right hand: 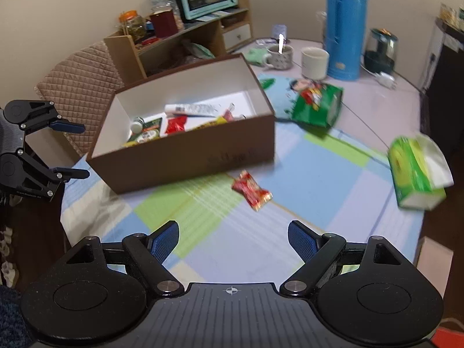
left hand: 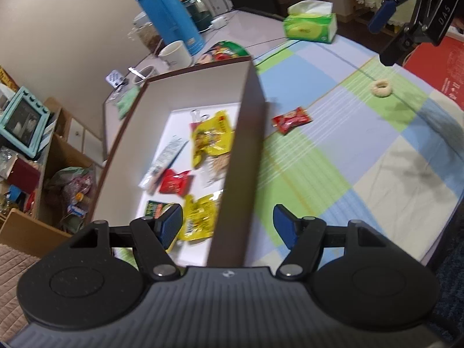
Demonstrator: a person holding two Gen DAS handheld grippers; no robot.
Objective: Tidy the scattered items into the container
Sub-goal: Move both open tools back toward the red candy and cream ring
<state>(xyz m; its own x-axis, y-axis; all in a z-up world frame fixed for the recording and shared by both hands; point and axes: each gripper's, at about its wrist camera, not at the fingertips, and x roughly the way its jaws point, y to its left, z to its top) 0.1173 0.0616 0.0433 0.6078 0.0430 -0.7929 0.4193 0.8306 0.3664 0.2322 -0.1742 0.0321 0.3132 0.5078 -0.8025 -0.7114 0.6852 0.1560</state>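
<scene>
The left gripper (left hand: 229, 226) has its blue pads (left hand: 171, 226) spread wide and empty, straddling the near wall of the box (left hand: 246, 150), one pad over the inside and the other over the tablecloth (left hand: 333, 159). The right gripper (right hand: 233, 240) is likewise spread wide with nothing between its pads (right hand: 163, 240), hanging above the cloth well short of the box.

Inside the box lie two yellow packets (left hand: 213, 137), a red packet (left hand: 175, 182), a white tube (left hand: 166, 159) and a green packet (left hand: 155, 208) (the right view also shows a small white-capped bottle (right hand: 137, 124) in the corner).

Still out on the cloth are a red candy (right hand: 251, 191), just beside the box's long outer wall, and a pale ring-shaped snack (left hand: 380, 88) farther off, near the right gripper as the left view shows it.

Beyond the box a green snack bag (right hand: 317, 104) lies close to its far corner. A green tissue box (right hand: 414, 171) sits near the table's edge, and a blue thermos (right hand: 345, 26) stands by a white mug (right hand: 314, 62) at the back.
</scene>
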